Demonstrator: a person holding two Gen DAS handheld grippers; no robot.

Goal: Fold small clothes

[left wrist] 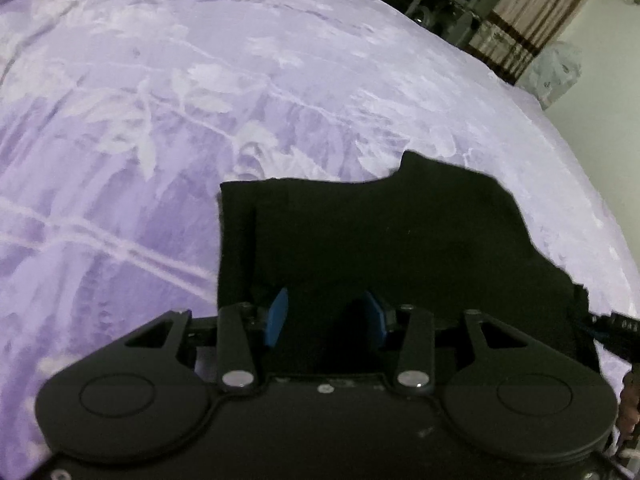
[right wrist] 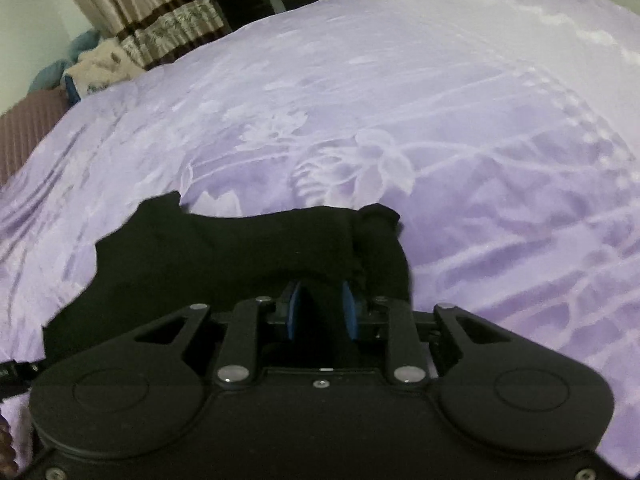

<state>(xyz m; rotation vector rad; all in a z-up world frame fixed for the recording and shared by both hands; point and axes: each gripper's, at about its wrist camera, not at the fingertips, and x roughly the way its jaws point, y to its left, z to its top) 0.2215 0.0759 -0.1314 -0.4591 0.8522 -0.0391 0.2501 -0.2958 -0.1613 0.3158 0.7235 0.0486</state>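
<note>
A small black garment (left wrist: 380, 220) lies spread on the lilac flowered bedcover (left wrist: 200, 100), its near edge raised towards me. In the left wrist view my left gripper (left wrist: 326, 308) has its blue pads (left wrist: 278, 314) set fairly wide with a thick bunch of the black cloth filling the gap. The right wrist view shows the same garment (right wrist: 224, 248), with a rolled fold at its right end. My right gripper (right wrist: 323, 308) stands narrow, its pads (right wrist: 351, 312) pinching the cloth's near edge. The fabric under both grippers is hidden.
The bedcover (right wrist: 440, 120) stretches far ahead and to both sides. Beyond its far edge hang striped brown curtains (left wrist: 516, 20) (right wrist: 152, 12). A pale bag (left wrist: 556, 72) and a pile of cloth (right wrist: 96, 68) sit by the bed's corner beside a light wall.
</note>
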